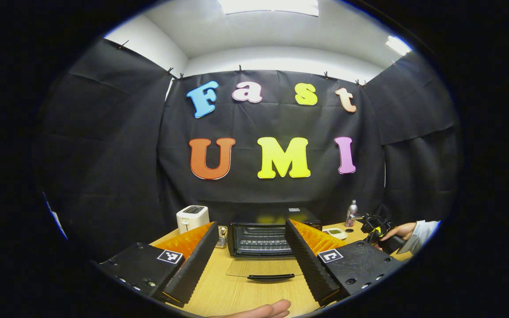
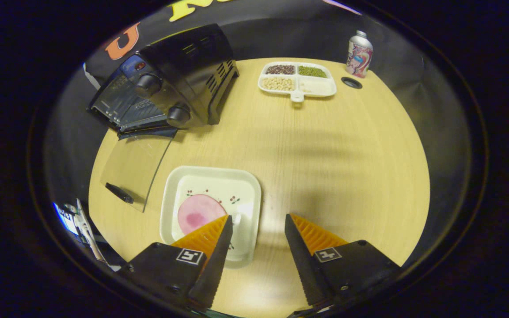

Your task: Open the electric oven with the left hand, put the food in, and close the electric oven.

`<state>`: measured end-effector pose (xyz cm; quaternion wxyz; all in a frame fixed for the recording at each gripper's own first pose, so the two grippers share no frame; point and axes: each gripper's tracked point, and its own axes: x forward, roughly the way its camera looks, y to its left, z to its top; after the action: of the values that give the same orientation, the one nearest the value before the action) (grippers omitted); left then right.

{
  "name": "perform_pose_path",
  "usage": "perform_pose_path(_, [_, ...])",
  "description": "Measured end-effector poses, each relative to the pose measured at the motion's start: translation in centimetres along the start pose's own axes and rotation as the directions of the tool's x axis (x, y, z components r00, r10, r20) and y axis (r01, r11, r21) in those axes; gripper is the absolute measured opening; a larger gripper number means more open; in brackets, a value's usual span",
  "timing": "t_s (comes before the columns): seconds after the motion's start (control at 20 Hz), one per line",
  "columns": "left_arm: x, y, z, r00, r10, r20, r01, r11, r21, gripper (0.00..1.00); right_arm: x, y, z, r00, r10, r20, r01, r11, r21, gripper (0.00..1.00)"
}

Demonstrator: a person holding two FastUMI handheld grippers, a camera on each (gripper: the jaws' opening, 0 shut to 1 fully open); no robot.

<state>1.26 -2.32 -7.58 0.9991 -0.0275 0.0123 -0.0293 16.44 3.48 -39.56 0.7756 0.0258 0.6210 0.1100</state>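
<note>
Two grippers, both wide open and holding nothing: right gripper [image 2: 256, 240] low over the table [image 2: 334, 176], jaws spread with one finger above the near right corner of the white square plate [image 2: 212, 207]; left gripper [image 1: 252, 254] level and backed off, aimed straight at the electric oven [image 1: 261, 238]. Step in hand, by judgement: picking up the food. Best done by shifting left so the plate's near rim sits between the fingers, dropping one finger under the rim, then pinching firmly and lifting level so the pink slice [image 2: 199, 214] stays put. Slice lying flat, left of centre on the plate, roughly round, so no clear long axis; plate square, edges nearly parallel to the gripper's line. Just beyond the plate, glass door [image 2: 133, 170] already down flat on the table, handle [image 2: 119, 193] at its near end. Farther still, oven mouth open toward the plate, long axis running across the left gripper view, rack [image 1: 261, 243] visible inside, toaster [image 1: 192, 217] to its left. Keep the plate's carry low and clear of the door's edge
</note>
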Motion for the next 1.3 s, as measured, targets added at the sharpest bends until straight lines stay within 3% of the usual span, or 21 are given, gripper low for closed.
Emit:
perform_pose_path(0.05, [0.1,-0.2,-0.1,1.000,0.001,-0.007,-0.001,1.000,0.008,0.95,0.6,0.6,-0.4,0.999,0.035,-0.028,-0.035,0.999,0.011,0.70])
perform_pose_path(0.15, [0.5,-0.4,-0.1,1.000,0.008,-0.019,-0.008,1.000,0.031,0.95,1.2,0.6,-0.8,0.995,0.071,-0.073,-0.072,0.997,-0.012,0.46])
perform_pose_path(0.25, [0.9,-0.8,0.0,1.000,0.015,-0.024,-0.013,0.998,0.053,0.95,1.0,0.1,-0.3,0.992,0.093,-0.084,-0.094,0.996,-0.007,0.13])
perform_pose_path(0.3, [1.0,-1.1,0.1,0.999,0.020,-0.025,-0.019,0.998,0.060,0.95,1.7,0.1,-0.4,0.991,0.105,-0.080,-0.106,0.994,-0.008,0.07])
perform_pose_path(0.5, [1.0,-2.3,0.1,0.999,0.020,-0.036,-0.018,0.999,0.049,0.96,0.9,0.2,-0.2,0.977,0.205,-0.062,-0.201,0.978,0.057,0.03])
perform_pose_path(0.65, [0.6,-3.0,0.1,0.999,-0.002,-0.049,0.004,0.999,0.044,0.95,0.7,0.0,-0.1,0.931,0.365,0.006,-0.359,0.914,0.186,0.02])
perform_pose_path(0.75, [-0.1,-2.9,0.2,0.999,-0.012,-0.053,0.014,0.999,0.036,0.96,0.2,-0.5,-0.7,0.903,0.427,0.035,-0.421,0.870,0.255,0.06])
perform_pose_path(1.1, [-5.3,-0.5,1.1,1.000,-0.003,-0.025,0.003,1.000,0.008,0.96,-3.4,-3.0,-3.2,0.910,0.393,0.133,-0.414,0.838,0.356,0.02])
perform_pose_path(1.3, [-7.9,1.2,1.4,1.000,-0.007,-0.011,0.007,1.000,-0.025,0.96,-6.7,-2.1,-4.1,0.910,0.373,0.182,-0.414,0.835,0.361,0.02])
